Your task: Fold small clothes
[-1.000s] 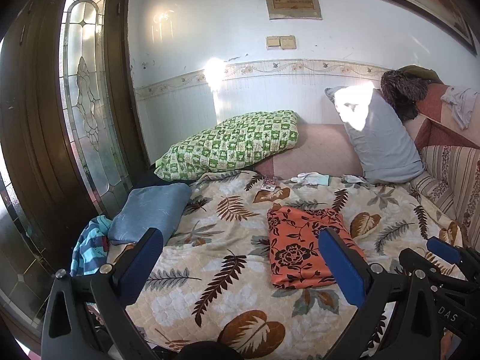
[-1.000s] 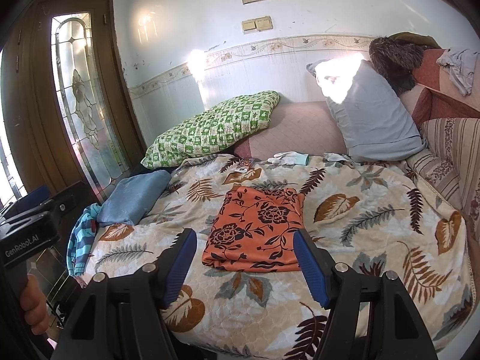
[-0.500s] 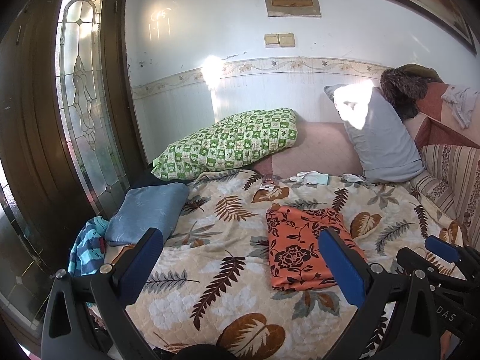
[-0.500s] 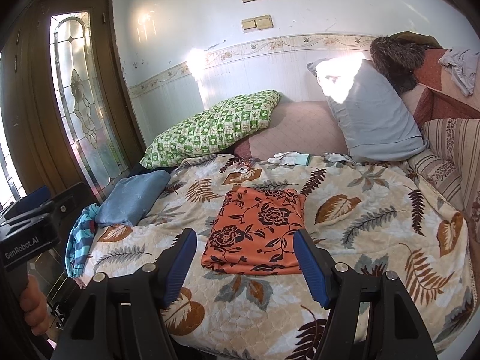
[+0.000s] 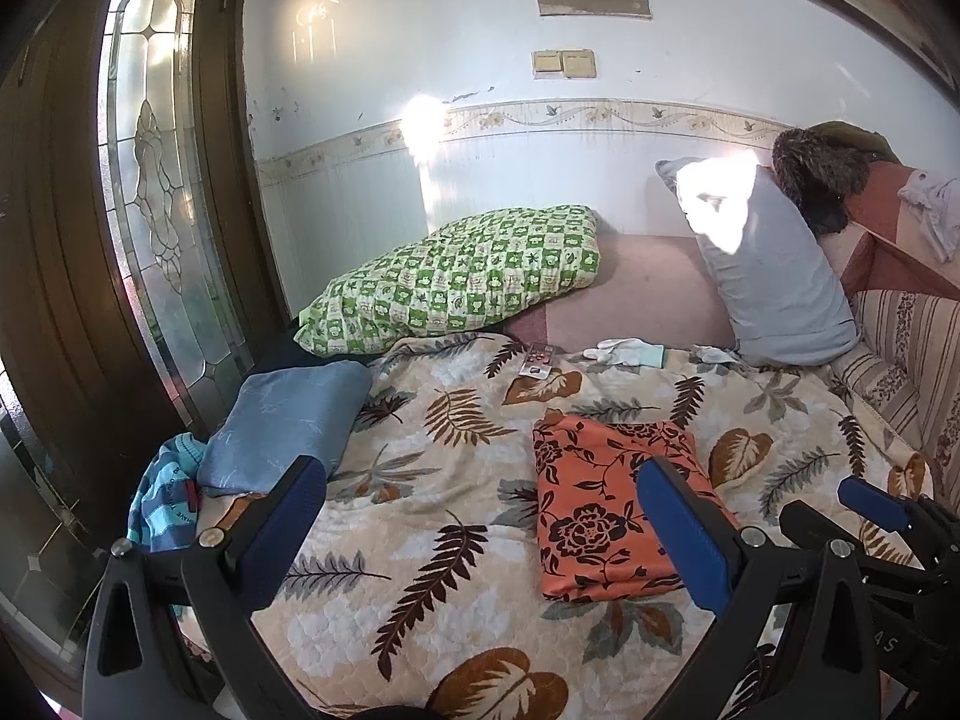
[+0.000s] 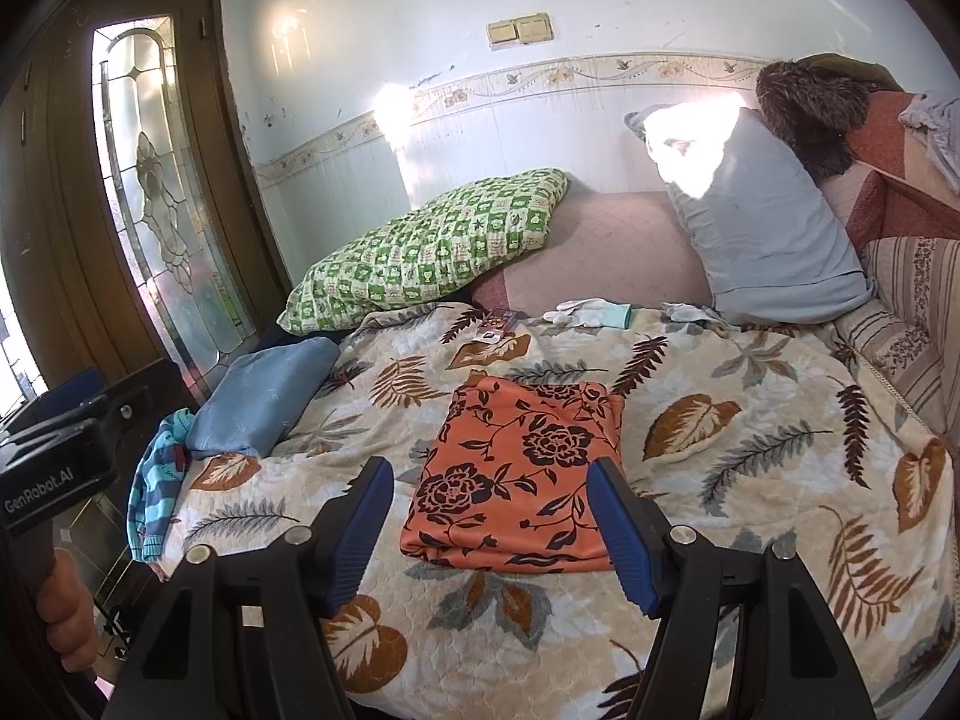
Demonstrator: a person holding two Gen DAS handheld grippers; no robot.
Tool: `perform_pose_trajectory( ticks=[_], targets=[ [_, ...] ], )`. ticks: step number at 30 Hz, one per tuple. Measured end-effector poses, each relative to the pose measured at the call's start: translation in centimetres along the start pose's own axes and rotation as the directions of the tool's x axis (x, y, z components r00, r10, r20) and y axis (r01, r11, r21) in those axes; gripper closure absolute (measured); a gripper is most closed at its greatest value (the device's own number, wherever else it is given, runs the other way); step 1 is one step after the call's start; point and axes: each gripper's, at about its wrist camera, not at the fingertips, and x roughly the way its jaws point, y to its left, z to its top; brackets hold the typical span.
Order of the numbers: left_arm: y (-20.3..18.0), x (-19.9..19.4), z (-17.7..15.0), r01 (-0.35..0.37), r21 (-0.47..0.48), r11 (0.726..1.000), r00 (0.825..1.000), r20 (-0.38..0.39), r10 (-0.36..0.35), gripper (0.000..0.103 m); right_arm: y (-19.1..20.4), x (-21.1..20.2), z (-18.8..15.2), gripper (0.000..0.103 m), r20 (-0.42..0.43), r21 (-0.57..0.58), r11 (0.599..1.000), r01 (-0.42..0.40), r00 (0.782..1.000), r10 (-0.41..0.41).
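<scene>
An orange garment with black flowers lies folded into a flat rectangle on the leaf-print bedspread; it also shows in the right wrist view. My left gripper is open and empty, held above the near edge of the bed, left of the garment. My right gripper is open and empty, just short of the garment's near edge; its body shows at the right of the left wrist view. A blue striped small garment hangs crumpled at the bed's left edge, also in the right wrist view.
A folded light-blue cloth lies at the bed's left. A green checked pillow and a grey pillow lean at the back. White gloves and a small card lie near them. A glass-panelled door stands left, a striped sofa back right.
Both grippers have drifted slightly, so the views shift a little. The orange garment and the other cloths have not moved. Both grippers stay open.
</scene>
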Motion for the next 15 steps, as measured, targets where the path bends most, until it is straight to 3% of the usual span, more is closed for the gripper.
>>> perform_pose_trajectory(
  ticks=[6,9,13,15],
  targets=[
    [-0.3,1.5,0.7,0.005,-0.002,1.000,1.000,-0.011,-0.005,0.000,-0.5,1.9,0.7,0.032,-0.015,0.011,1.000,-0.016,1.000,0.016],
    [-0.4,2.7,0.7,0.050,-0.031,0.998,0.998,-0.027,-0.051,0.000,-0.7,2.6,1.0,0.033,-0.017,0.009,1.000,-0.026,1.000,0.026],
    [0.5,6.6,0.6,0.165,-0.117,0.979,0.980,-0.093,-0.176,0.000,-2.1,4.0,1.5,0.032,-0.023,0.034,0.998,-0.057,0.998,0.058],
    [2.1,9.8,0.4,0.130,-0.173,0.976,0.980,-0.131,-0.153,0.000,-4.1,4.9,1.9,0.033,-0.020,0.064,0.997,-0.051,0.998,0.052]
  ],
)
